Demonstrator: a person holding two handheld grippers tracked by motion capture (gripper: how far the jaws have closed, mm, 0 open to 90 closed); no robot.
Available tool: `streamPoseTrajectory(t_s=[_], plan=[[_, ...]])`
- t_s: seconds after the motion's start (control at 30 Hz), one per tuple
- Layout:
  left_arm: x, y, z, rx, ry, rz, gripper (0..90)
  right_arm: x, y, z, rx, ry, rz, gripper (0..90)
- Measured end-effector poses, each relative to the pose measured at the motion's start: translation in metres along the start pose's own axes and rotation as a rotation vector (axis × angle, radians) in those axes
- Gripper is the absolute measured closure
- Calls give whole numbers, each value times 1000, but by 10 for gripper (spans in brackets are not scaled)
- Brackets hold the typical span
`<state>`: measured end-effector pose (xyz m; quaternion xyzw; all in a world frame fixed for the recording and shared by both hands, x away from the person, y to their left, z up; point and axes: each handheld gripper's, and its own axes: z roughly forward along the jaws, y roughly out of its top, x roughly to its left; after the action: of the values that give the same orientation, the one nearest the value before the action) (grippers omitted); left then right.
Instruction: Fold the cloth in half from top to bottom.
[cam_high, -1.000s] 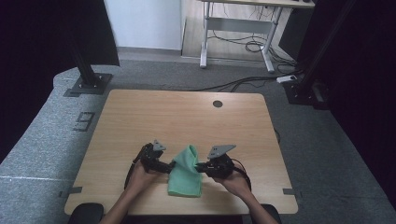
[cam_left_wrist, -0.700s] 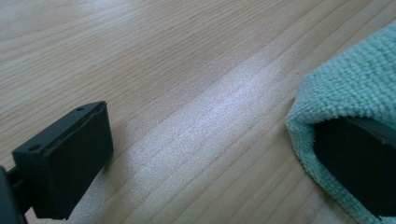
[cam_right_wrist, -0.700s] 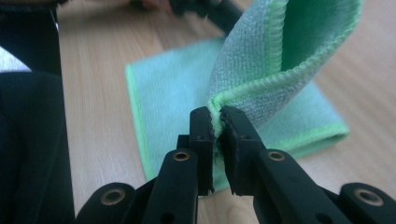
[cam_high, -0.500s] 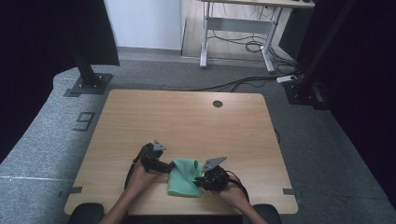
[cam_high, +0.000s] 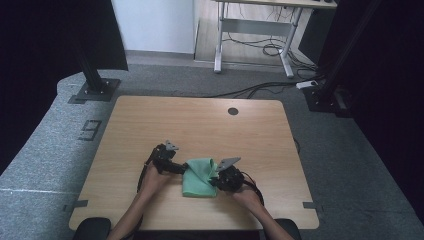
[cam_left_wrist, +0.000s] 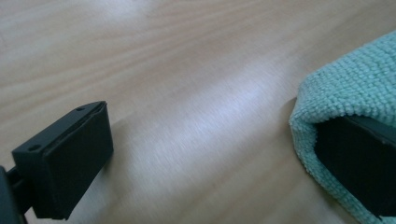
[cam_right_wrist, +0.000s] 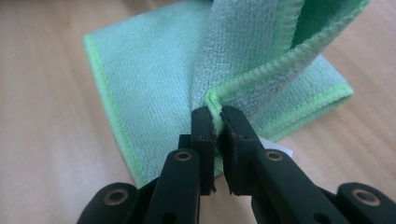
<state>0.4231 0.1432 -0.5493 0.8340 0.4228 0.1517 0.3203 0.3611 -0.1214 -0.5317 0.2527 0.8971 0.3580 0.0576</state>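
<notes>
1. The right gripper (cam_right_wrist: 217, 122) is rising from the bottom middle of the right gripper view, its two black jaws pinching the stitched corner of the mint-green microfibre cloth (cam_right_wrist: 154, 79) tight between them.
2. That pinched corner is standing up off the folded cloth, whose long axis is running from lower left to upper right of that view.
3. In the left gripper view the left gripper (cam_left_wrist: 201, 154) is spreading wide: one black jaw is sitting at lower left, the other at lower right, tucked under the cloth's (cam_left_wrist: 359, 88) looped edge.
4. In the high view the cloth (cam_high: 199, 177) is lying in the lower middle, on the pale wooden table (cam_high: 200, 125), between the left gripper (cam_high: 181, 168) and the right gripper (cam_high: 216, 181).
5. Beyond it, bare tabletop is stretching to a dark round cable hole (cam_high: 232, 111) at upper centre.
</notes>
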Motion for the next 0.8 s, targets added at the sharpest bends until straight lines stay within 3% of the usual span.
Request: streamPoseTrajectory(t_s=[0.2, 0.27, 0.33, 0.5, 0.73, 0.8], plan=[[2, 6, -7, 71, -38, 30, 11, -2, -1, 1, -12, 3, 19, 819], [-1, 9, -15, 81, -51, 61, 18, -3, -1, 1, -16, 9, 27, 818], [-3, 15, -27, 66, -71, 75, 31, -4, -2, 1, -18, 15, 35, 816], [-10, 38, -46, -7, -115, 62, 94, -4, -3, 1, -30, 21, 47, 810], [-37, 78, -46, -23, -189, 95, 170, -5, -5, 1, -41, 26, 57, 805], [-47, 89, -44, -14, -204, 125, 194, -5, -5, 1, -41, 28, 67, 805]])
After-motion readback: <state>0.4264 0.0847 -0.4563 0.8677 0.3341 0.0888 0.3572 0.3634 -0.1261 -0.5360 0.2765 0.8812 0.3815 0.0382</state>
